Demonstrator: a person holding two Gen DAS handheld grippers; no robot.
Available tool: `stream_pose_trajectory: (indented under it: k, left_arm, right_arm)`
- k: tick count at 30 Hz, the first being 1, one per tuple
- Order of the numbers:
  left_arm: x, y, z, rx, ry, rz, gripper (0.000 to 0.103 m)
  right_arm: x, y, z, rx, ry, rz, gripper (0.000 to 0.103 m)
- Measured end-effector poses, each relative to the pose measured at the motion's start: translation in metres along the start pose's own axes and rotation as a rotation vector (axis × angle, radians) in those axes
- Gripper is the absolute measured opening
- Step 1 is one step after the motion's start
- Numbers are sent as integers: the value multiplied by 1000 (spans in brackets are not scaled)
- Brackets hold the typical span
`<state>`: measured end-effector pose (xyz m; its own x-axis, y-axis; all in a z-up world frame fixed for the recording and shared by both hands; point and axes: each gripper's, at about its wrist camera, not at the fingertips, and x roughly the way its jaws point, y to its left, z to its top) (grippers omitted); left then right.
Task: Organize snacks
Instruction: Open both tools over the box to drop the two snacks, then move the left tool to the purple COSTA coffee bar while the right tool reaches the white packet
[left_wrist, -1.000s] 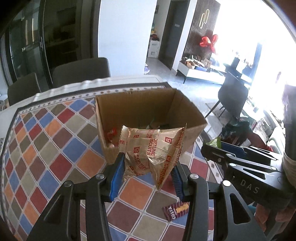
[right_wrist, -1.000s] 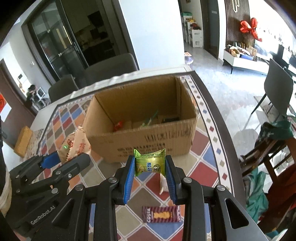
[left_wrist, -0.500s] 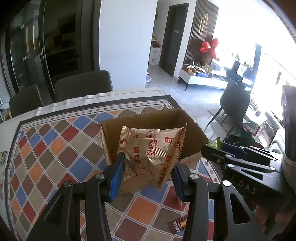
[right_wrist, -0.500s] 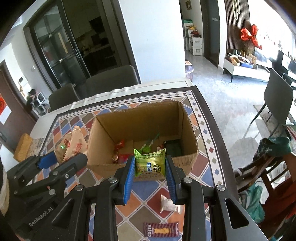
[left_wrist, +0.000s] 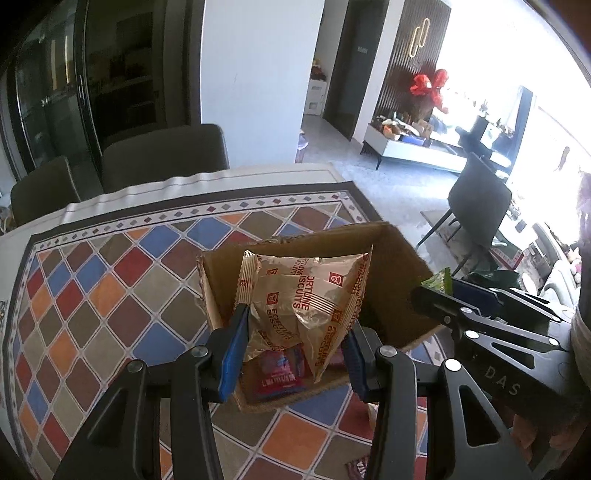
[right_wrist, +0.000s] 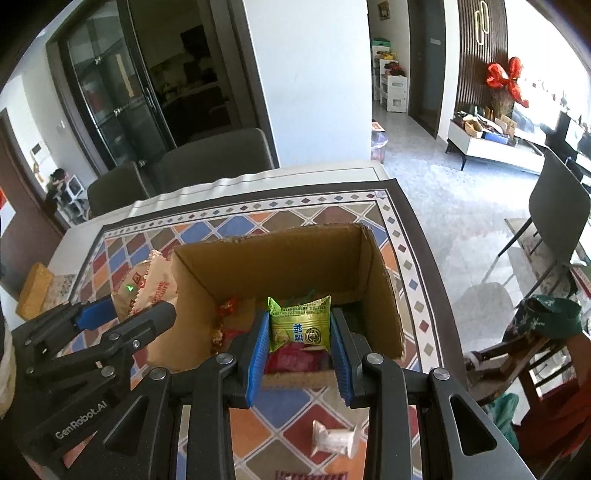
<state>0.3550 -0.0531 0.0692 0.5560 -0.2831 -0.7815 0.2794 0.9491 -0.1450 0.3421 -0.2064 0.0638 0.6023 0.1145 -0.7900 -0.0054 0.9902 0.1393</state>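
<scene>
Presently — left gripper (left_wrist: 293, 345) jaws clamp biscuit packet (left_wrist: 306, 295); right gripper (right_wrist: 298, 354) jaws clamp green packet (right_wrist: 300, 325) — both over cardboard box (right_wrist: 280, 258).

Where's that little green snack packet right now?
In the right wrist view the green packet sits centre frame, pinched between the right gripper fingers, held above the open cardboard box. The left gripper's biscuit bag is to its left.

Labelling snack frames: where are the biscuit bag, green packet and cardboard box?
biscuit bag (left_wrist: 306, 295), left wrist view, printed front.
green packet (right_wrist: 300, 325), right wrist view, label face.
cardboard box (right_wrist: 273, 258), right wrist view, inner back wall.
</scene>
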Motion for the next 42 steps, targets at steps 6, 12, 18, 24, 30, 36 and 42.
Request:
stream_pose_trajectory:
  k: [6,12,18,24,30,36,42]
  left_arm:
    - [5,2,2,6,10,47,62]
    - [-8,2,-11,4,-10,46,63]
    - [-28,-18,-34,53,-51,25,65]
    - [-35,-39,-63,117,-49,-6,65]
    - [-33,-61,-92,178,-28,-30,65]
    - [-18,-81,-124,247,24,-73,65]
    - [1,-98,-153,308,82,-112,65]
  right_arm:
    - [14,-1,4,-27,20,-45,54]
    - [9,-4,-5,-25,19,-55,54]
    - [-15,-5,-27,-29,-13,-46,54]
    - [-33,-14,-56,-12,-8,-44,54]
    - [-43,-24,-93,5,3,-71,54]
    - [-47,-36,-129,29,29,-105,54]
    - [-39,-49,-161,65,71,-141,54]
